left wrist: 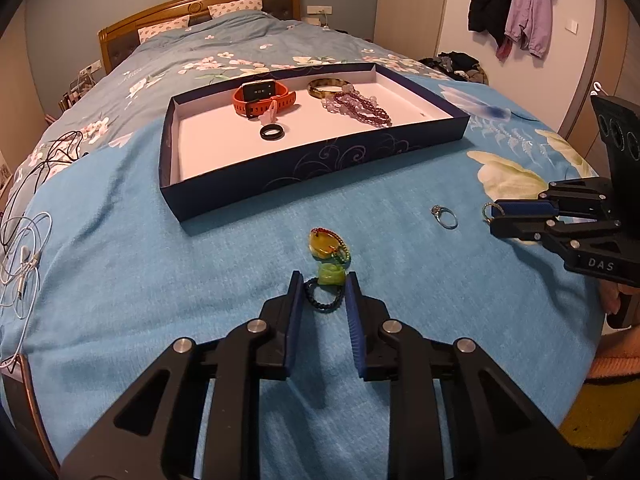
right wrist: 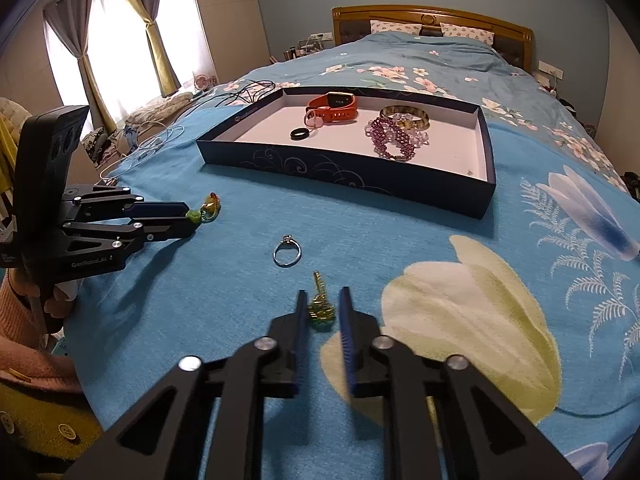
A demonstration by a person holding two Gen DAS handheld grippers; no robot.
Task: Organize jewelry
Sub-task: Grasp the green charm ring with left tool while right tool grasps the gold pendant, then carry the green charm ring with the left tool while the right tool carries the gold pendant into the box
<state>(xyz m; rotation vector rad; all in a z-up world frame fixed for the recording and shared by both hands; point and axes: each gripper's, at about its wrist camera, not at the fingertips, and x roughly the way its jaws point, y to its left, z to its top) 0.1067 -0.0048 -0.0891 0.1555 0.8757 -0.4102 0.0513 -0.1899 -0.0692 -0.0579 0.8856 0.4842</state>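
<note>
Left-wrist view shows my left gripper (left wrist: 322,286) low over the blue blanket (left wrist: 160,264), its jaws drawn in around a dark beaded ring with a green charm (left wrist: 326,292). The pads sit right at the ring's sides, but I cannot tell whether they press on it yet. Just beyond it lies an amber pendant on a red and green cord (left wrist: 326,245), touching the green charm.

From the right-wrist view, my right gripper (right wrist: 322,304) straddles a small gold and green ornament (right wrist: 320,306) on the blanket; the jaws are narrow, with a sliver of blanket showing on either side of the piece, so I judge it not yet pinched. A silver ring with a stone (right wrist: 286,255) lies loose between my two grippers, apart from both.

As for progress, I judge the job roughly half done. The dark blue box (left wrist: 316,164) already holds an orange watch (left wrist: 262,96), a black ring (left wrist: 271,132), a pale pink ring (left wrist: 271,112) leaning by the watch, a mottled bangle (left wrist: 326,87) and purple beaded bracelets (left wrist: 360,107). Four pieces remain outside on the blanket: the beaded ring, the amber pendant, the silver ring and the gold ornament. Each must be carried over the near wall of the box and set inside.
</note>
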